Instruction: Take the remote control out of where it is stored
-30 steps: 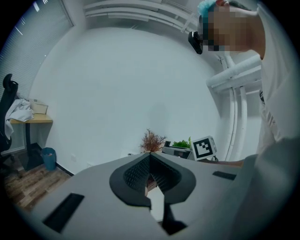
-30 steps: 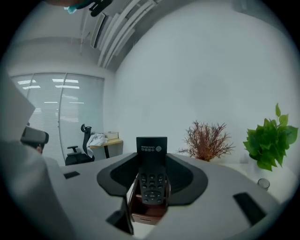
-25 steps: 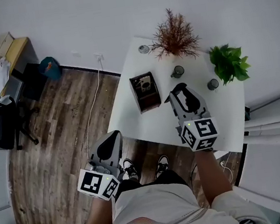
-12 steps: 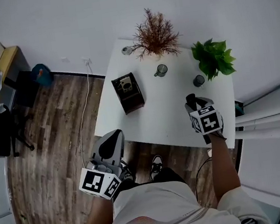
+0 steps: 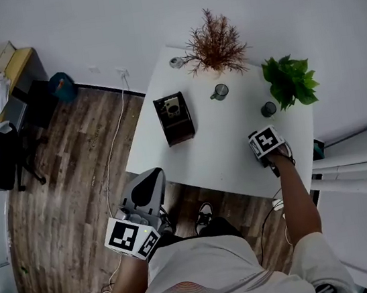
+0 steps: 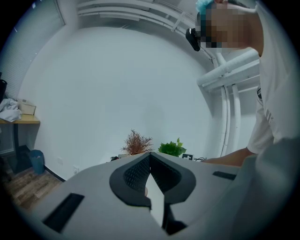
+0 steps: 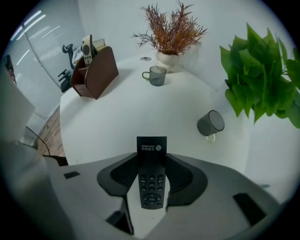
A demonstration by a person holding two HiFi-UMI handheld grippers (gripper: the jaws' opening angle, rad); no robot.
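Right claw [image 7: 152, 158] clamps the slim black plastic remote control [image 7: 152, 185] over the white tabletop [image 7: 108, 117]; a slack grip could drop it. Left claw [image 6: 150, 157] closed, empty.

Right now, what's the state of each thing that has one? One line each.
black remote control: out of the holder, gripped between the right gripper's jaws, buttons facing up
right gripper: shut on the black remote control, pointing steeply down
left gripper: shut, empty
brown holder: upright, one remote inside
light remote: standing in the brown holder
far mug: upright
near mug: upright, contents can't tell
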